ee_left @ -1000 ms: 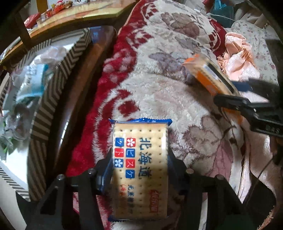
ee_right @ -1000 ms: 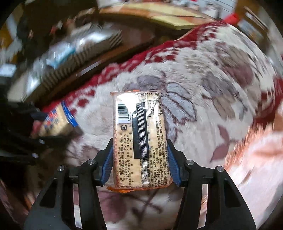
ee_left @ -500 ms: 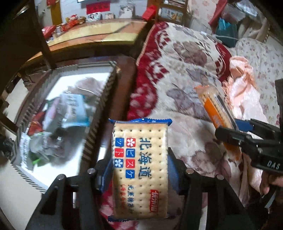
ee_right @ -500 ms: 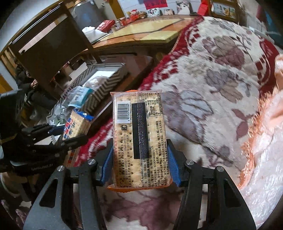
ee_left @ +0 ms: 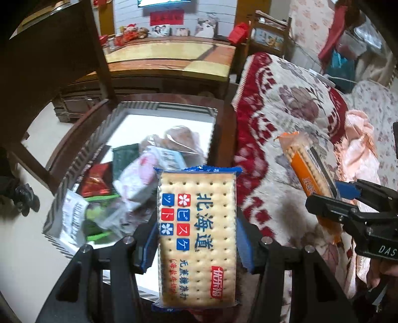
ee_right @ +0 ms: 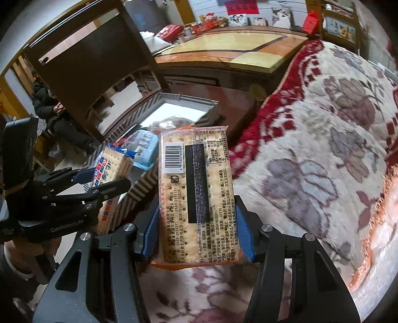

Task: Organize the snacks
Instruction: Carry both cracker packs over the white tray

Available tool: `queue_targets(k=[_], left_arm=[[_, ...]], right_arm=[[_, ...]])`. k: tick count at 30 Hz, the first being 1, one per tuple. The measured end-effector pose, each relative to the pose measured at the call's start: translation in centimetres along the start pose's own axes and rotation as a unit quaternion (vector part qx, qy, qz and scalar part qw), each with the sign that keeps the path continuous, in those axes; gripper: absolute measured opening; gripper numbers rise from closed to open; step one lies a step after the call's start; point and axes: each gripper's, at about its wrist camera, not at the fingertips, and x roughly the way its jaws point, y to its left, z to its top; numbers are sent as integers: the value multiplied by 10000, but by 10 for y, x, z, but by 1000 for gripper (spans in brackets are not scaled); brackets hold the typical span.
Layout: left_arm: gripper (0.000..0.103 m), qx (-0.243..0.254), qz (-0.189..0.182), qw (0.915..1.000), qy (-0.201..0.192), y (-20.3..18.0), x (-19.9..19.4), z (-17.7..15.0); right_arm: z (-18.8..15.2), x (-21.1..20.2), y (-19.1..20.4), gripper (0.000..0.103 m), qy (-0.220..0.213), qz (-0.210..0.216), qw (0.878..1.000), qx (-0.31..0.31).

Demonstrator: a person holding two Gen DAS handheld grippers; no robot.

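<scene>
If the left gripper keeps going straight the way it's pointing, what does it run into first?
Probably the pile of snack bags in the striped box. The left gripper, shut on the blue cracker pack, points toward the box's right side; depth is unclear, so it could meet the box's rim first.

A thick floral blanket (ee_left: 286,119) in cream, red and mauve fills the right of the scene. On the far side stands a wooden worktop (ee_left: 171,58) with a yellow inlaid top. A dark wooden chair (ee_right: 94,57) stands on the left. A red paper sign (ee_left: 166,18) hangs on the far wall.
</scene>
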Motion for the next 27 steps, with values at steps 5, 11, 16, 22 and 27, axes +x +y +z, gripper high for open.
queue_targets(k=[5, 11, 16, 22, 27], left_arm=[[57, -142, 141, 9998, -74, 25, -2, 8], [57, -359, 325, 9987, -152, 59, -4, 18], [57, -523, 484, 9974, -136, 85, 1, 23], [57, -831, 586, 9948, -88, 119, 12, 33], [57, -1002, 561, 9934, 65, 133, 29, 39]], right_arm=[[18, 16, 23, 54, 95, 133, 9997, -199], [40, 40, 48, 54, 241, 237, 9985, -430], [55, 60, 70, 54, 350, 333, 9970, -607], [71, 85, 86, 54, 508, 370, 9953, -738], [82, 106, 91, 54, 647, 331, 9944, -762]])
